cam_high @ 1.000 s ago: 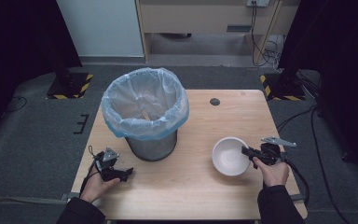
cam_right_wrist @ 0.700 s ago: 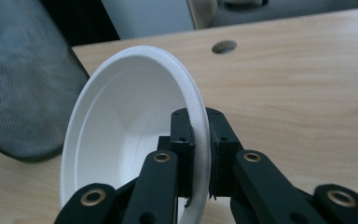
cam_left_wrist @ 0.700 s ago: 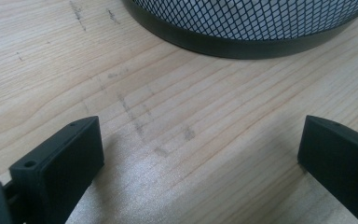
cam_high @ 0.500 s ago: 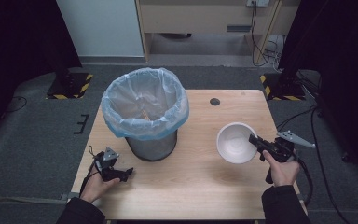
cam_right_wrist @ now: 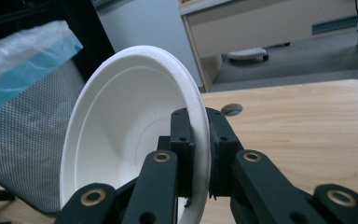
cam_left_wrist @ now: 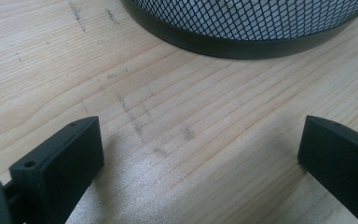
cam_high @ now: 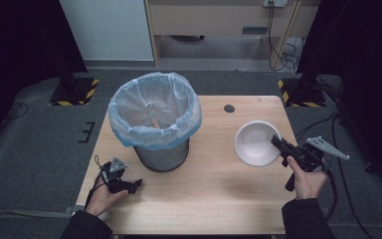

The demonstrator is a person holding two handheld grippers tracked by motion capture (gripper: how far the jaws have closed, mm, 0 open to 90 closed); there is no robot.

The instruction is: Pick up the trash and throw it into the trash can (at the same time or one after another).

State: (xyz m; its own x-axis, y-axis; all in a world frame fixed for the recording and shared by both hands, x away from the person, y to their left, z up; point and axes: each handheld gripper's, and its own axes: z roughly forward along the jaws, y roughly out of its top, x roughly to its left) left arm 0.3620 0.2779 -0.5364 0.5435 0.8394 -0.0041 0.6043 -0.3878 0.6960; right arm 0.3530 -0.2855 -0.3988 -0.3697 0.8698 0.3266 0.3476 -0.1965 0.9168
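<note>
Right gripper [cam_high: 278, 144]: clamped on the near rim of the white bowl [cam_high: 256, 143], one jaw inside the lip and one outside, as the right gripper view [cam_right_wrist: 200, 154] shows plainly.

Left gripper [cam_high: 132, 185]: jaws spread wide with nothing between them, resting low over the wood at the lower left of the high view; in the left gripper view bare tabletop [cam_left_wrist: 168, 121] lies between the two black pads.

Change: a second ago the bowl sits flat on the table at the lower right; now it hangs lifted and tipped on edge, carried up and back toward the right middle of the frame. The left hand [cam_high: 104, 196] has not shifted.

Meaning: the pick-up looks done and the carry under way; judging by the tilt and the open bin, the bowl appears bound for the trash, with the crossing to the left not yet made.

Bowl: a thin disposable dish, plain white, shallow, with a rolled lip and faint rings pressed in its floor [cam_right_wrist: 126, 135]; it seems empty and clean.

Bowl's place: right middle of the high view, clear of the wood, well apart from the bin.

Bin [cam_high: 155, 119]: black mesh basket lined with a pale blue bag, standing upper left of centre on the table [cam_high: 214, 194]; something tan lies at its bottom, too small to name.
</note>
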